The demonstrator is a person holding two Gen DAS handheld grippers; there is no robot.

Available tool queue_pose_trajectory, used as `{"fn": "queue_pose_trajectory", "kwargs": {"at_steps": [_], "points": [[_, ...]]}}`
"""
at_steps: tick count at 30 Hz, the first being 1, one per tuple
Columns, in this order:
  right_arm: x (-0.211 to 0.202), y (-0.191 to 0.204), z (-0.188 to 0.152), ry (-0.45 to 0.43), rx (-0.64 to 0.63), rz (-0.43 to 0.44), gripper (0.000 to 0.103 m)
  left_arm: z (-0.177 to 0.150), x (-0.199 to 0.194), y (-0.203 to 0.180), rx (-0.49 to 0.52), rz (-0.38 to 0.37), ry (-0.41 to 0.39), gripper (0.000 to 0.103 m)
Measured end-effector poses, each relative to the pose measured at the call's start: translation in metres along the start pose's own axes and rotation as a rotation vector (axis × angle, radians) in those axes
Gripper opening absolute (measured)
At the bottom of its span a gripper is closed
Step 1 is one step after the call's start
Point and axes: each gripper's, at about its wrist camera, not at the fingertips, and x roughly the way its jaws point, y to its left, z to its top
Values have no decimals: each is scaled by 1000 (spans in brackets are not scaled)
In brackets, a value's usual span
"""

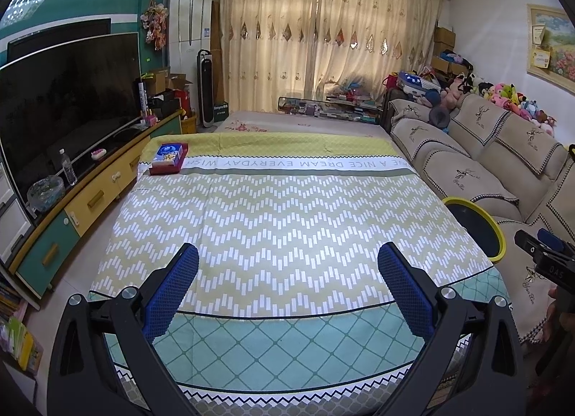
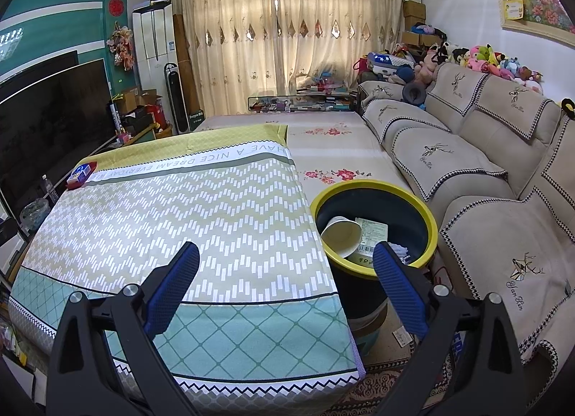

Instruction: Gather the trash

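Left gripper hovers over the near half of the patterned cloth that covers the table, jaws spread wide, nothing between the blue pads. Right gripper likewise gapes wide and holds nothing; its left finger lies over the cloth, its right finger overlaps the near rim of the trash bin. The bin (yellow rim, dark wall) stands on the floor just beside the table's right edge, between table and sofa; in the left wrist view it shows at about 3 o'clock, partly cut by the table edge. Inside the bin: a paper cup lying on its side, mouth toward the camera, and a printed paper package with barcode label, touching the cup at its right. A tissue box sits at the cloth's far left corner, about 10 o'clock in the left view, well apart from both grippers. The right gripper's body appears at the left view's 3 o'clock edge. A television stands along the left wall.
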Motion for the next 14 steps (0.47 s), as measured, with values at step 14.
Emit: {"fn": "queue_pose_trajectory", "kwargs": {"at_steps": [14], "points": [[105,62,56,112,-77,142,94,51,123,47,-3,73,101,98]]}}
